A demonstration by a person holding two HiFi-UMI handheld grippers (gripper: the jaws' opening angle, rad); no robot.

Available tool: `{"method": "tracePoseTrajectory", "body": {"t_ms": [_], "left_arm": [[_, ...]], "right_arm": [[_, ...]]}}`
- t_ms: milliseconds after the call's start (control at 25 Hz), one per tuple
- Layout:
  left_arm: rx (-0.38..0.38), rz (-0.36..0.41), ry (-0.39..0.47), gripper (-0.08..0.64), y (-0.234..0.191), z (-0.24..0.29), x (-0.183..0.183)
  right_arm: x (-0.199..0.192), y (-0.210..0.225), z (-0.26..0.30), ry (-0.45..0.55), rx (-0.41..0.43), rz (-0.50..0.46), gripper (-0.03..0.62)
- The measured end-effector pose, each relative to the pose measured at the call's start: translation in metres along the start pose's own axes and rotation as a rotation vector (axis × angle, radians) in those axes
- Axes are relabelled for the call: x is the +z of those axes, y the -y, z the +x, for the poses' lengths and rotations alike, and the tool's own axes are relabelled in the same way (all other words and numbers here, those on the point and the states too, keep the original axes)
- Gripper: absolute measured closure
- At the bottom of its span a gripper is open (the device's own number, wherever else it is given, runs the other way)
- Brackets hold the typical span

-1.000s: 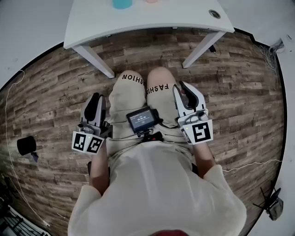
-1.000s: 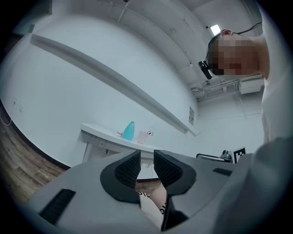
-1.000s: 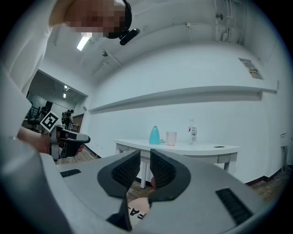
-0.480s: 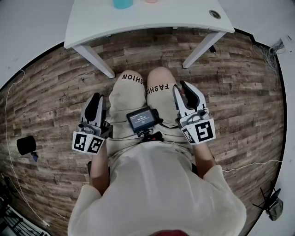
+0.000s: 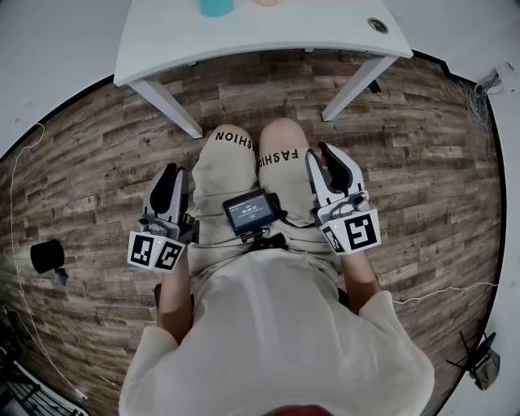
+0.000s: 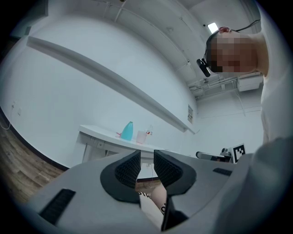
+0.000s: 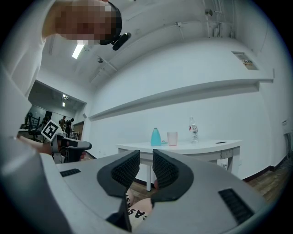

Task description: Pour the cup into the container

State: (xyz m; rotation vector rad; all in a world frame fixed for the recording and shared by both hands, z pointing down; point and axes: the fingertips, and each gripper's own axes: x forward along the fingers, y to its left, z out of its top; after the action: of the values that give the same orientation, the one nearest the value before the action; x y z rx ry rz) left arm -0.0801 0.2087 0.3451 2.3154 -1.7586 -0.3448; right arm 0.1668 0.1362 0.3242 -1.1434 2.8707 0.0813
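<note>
A teal container (image 5: 215, 6) and a pink cup (image 5: 266, 2) stand at the far edge of the white table (image 5: 162, 41), cut off by the top of the head view. Both gripper views show them small and far away: the container (image 6: 127, 131) (image 7: 156, 137) beside the cup (image 6: 141, 136) (image 7: 172, 138). My left gripper (image 5: 166, 177) (image 6: 146, 167) rests by my left thigh, shut and empty. On the other side, my right gripper (image 5: 327, 154) (image 7: 145, 167) lies by my right thigh, likewise shut on nothing. Both point level toward the table.
A clear water bottle (image 7: 193, 130) stands on the table right of the cup. A small screen device (image 5: 250, 210) sits on my lap. The table legs (image 5: 166, 104) stand ahead of my knees on wooden floor. A black object (image 5: 47, 256) and cables lie at the left.
The right gripper has rolled slightly, its marker cube shifting a little to the right. The left gripper has not moved.
</note>
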Motion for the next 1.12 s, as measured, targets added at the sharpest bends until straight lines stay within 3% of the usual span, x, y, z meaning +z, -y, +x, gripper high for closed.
{"method": "tracePoseTrajectory", "body": {"t_ms": [1120], "left_arm": [[-0.028,0.035,-0.009,0.459,0.015,0.012,0.009]], "right_arm": [[0.011,0.009,-0.007,0.013,-0.035,-0.003,0.517]]}}
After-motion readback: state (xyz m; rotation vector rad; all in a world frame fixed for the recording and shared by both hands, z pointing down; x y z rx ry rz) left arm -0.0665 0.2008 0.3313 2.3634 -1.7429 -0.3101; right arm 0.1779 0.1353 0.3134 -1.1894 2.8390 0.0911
